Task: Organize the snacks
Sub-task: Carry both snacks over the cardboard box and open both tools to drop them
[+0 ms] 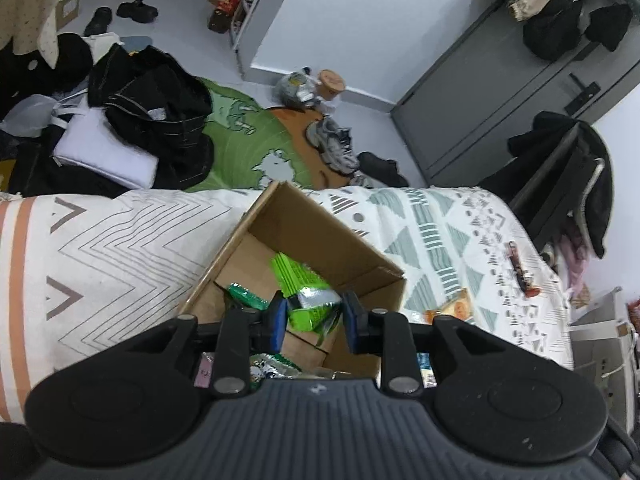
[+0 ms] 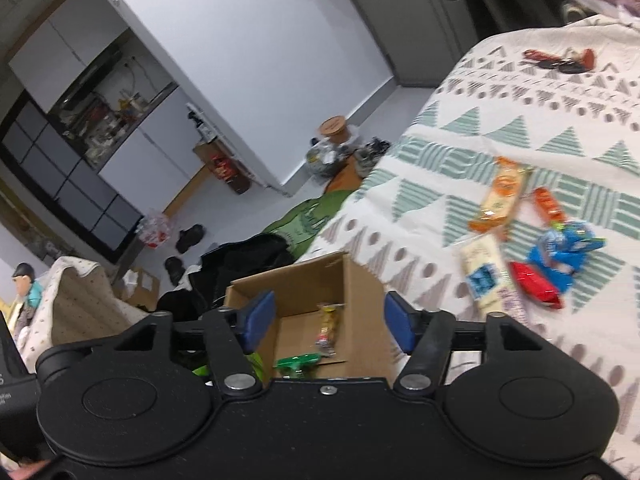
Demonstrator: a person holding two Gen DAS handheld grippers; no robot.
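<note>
An open cardboard box (image 1: 320,232) sits on the patterned bedspread (image 1: 132,240). My left gripper (image 1: 314,320) hangs over it, its blue pads shut on a bright green snack packet (image 1: 298,276). A darker green packet (image 1: 246,296) lies inside the box. My right gripper (image 2: 330,320) is open and empty above the same box (image 2: 304,284), where a yellow snack bar (image 2: 329,326) and a green packet (image 2: 298,360) rest on the bottom. Loose on the bed to the right are an orange packet (image 2: 502,196), a blue packet (image 2: 564,246), a red packet (image 2: 534,284) and a white packet (image 2: 486,276).
A dark red bar (image 2: 560,60) lies near the bed's far edge. Black clothes (image 1: 152,112), a green rug (image 1: 248,136) and shoes (image 1: 334,144) cover the floor beyond the bed. A chair draped in clothing (image 1: 568,176) stands by the grey cabinet (image 1: 500,92).
</note>
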